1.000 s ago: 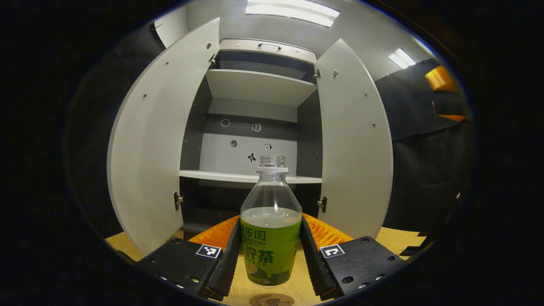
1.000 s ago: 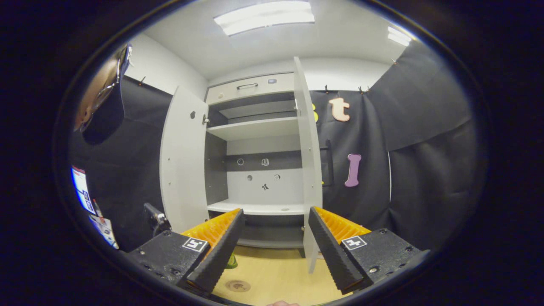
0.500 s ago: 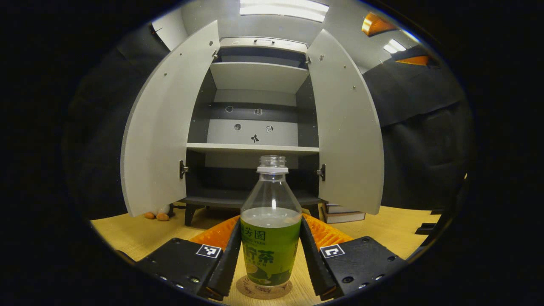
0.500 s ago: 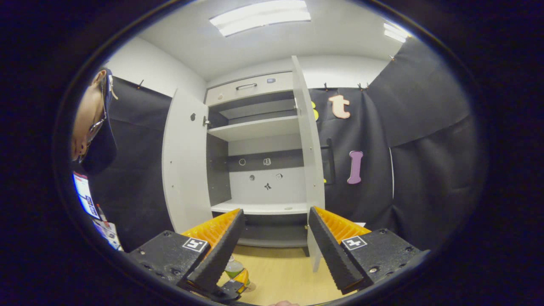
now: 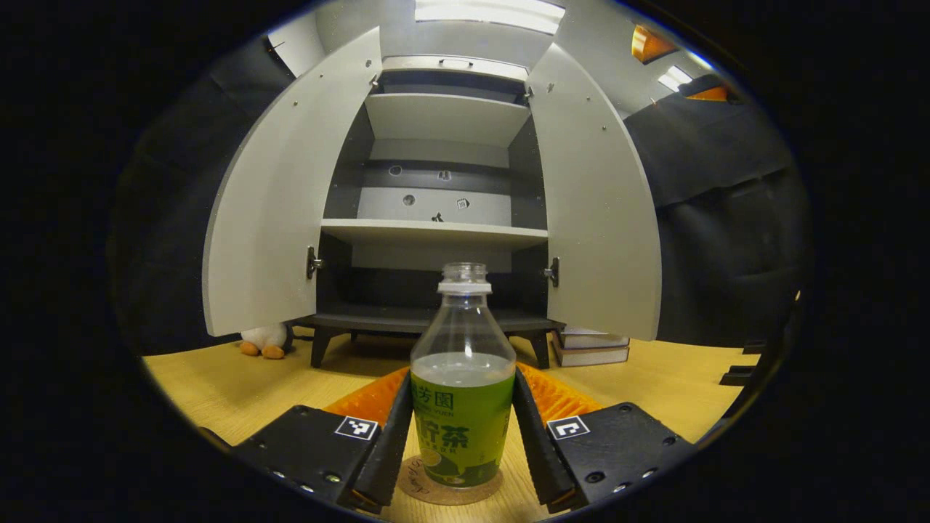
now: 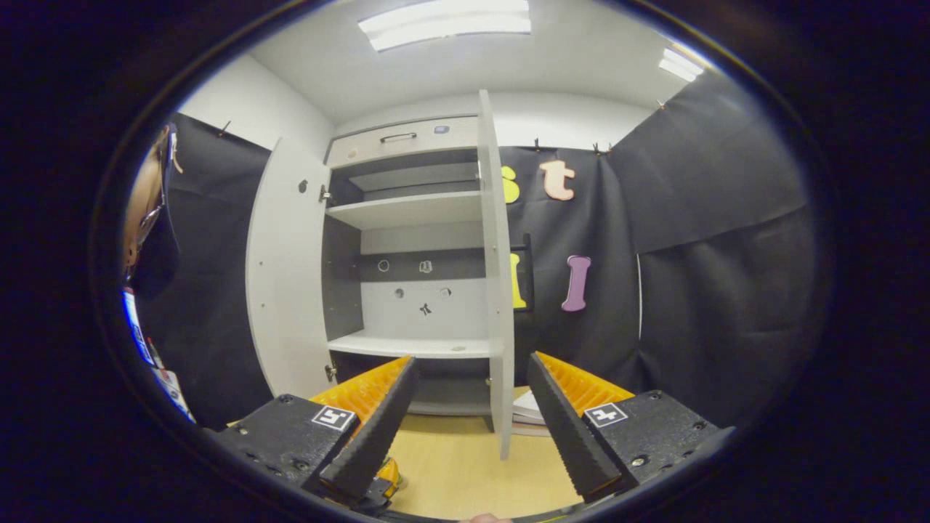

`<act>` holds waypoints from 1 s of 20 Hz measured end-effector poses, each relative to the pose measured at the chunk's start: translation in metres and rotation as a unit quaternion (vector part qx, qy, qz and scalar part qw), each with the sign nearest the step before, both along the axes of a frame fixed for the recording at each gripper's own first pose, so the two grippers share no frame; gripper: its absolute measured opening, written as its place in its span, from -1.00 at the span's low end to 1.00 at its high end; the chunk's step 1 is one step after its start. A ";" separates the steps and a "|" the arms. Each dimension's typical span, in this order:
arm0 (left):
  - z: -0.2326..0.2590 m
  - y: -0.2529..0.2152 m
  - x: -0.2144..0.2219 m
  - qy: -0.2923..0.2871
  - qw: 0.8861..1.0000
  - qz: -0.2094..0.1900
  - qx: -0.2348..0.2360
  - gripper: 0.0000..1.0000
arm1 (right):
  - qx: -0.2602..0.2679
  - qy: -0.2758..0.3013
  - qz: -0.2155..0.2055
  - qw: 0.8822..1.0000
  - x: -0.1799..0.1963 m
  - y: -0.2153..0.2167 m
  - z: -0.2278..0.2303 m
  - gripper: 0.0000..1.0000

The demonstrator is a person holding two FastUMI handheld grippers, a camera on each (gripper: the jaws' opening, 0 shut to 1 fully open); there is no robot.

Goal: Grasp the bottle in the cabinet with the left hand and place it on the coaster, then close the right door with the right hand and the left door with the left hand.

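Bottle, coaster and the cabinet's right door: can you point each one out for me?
bottle (image 5: 463, 425): left gripper view, on its green label.
coaster (image 5: 449, 495): left gripper view, on the rim showing under the bottle.
right door (image 5: 592, 211): left gripper view, on its inner face, standing open.

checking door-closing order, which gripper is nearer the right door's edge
Right. The right gripper hangs open just in front of the right door edge; the left gripper sits low at the coaster, clamping the bottle.
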State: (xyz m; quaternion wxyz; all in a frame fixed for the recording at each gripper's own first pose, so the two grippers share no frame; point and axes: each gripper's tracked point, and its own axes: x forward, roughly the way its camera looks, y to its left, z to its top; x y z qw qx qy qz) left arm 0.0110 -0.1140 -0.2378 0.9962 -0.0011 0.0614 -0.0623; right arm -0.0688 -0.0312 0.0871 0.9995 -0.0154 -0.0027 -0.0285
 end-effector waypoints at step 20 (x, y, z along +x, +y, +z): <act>0.098 0.022 -0.015 -0.001 0.999 -0.019 -0.026 0.94 | 0.040 -0.031 0.014 0.999 -0.002 -0.001 -0.005 0.99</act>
